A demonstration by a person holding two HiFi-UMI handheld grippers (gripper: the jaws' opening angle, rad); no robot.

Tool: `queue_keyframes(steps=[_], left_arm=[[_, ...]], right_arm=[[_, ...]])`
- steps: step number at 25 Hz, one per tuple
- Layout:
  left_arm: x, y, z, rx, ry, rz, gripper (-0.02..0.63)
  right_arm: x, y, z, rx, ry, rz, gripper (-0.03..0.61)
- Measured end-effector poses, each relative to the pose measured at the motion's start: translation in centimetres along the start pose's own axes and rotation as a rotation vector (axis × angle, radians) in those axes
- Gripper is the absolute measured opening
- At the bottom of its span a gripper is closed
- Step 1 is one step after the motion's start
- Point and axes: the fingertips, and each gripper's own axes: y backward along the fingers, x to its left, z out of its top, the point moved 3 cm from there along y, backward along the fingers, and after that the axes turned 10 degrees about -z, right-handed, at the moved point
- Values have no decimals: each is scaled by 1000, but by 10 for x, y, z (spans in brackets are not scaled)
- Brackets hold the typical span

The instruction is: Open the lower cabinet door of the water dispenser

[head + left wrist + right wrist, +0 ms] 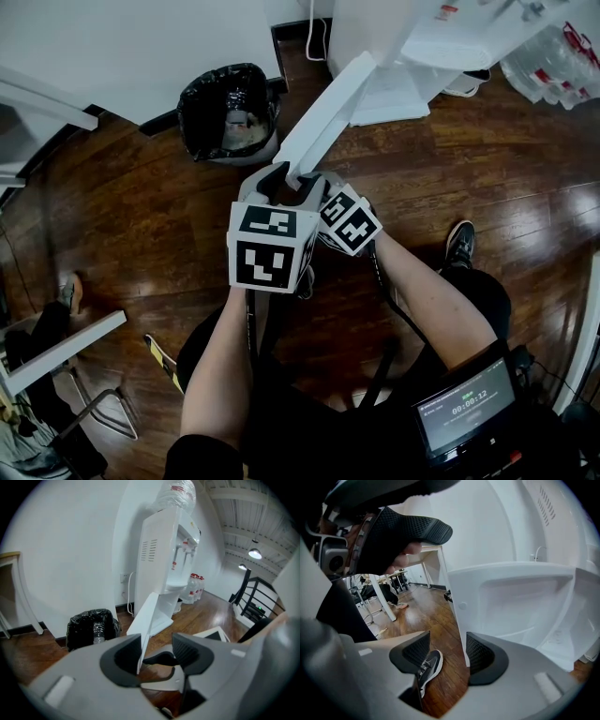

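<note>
The water dispenser's (pixel 161 550) white lower cabinet door (pixel 330 103) stands swung wide open, reaching out over the wooden floor (pixel 131 216) toward the person, just right of a black-lined bin (pixel 228 111). Its free edge sits inside the spread left tool (pixel 159 649) (against the left jaw only). The right tool (pixel 447 654) is spread too, with the door's edge beside its right jaw.

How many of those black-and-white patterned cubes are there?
2. The left cube sits at the end of the person's left forearm; the right cube is beside it, above the right forearm. None seems hidden.
</note>
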Motion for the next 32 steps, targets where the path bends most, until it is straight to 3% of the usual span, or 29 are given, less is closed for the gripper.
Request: queue_keyframes(steps=[11, 16, 18, 23, 25, 28, 32], left_arm=[[-43, -19, 45, -71, -59, -45, 224], [-63, -40, 61, -88, -112, -37, 224], [-75, -46, 71, -113, -109, -58, 224], [-101, -53, 101, -210, -96, -81, 216], [-119, -57, 109, -230, -94, -112, 216], [-148, -63, 119, -254, -126, -169, 216], [-168, -75, 121, -259, -193, -190, 216]], right_arm=[[-47, 74, 0, -54, 33, -84, 242], [-81, 124, 9, -125, 32, -176, 224], [-101, 147, 15, -168, -18, -230, 196], [-159, 215, 41, -326, -285, -379, 107], [-174, 245, 55, -407, -344, -429, 86], [-186, 282, 72, -491, -326, -496, 77], [-193, 308, 76, -530, -280, -544, 66]])
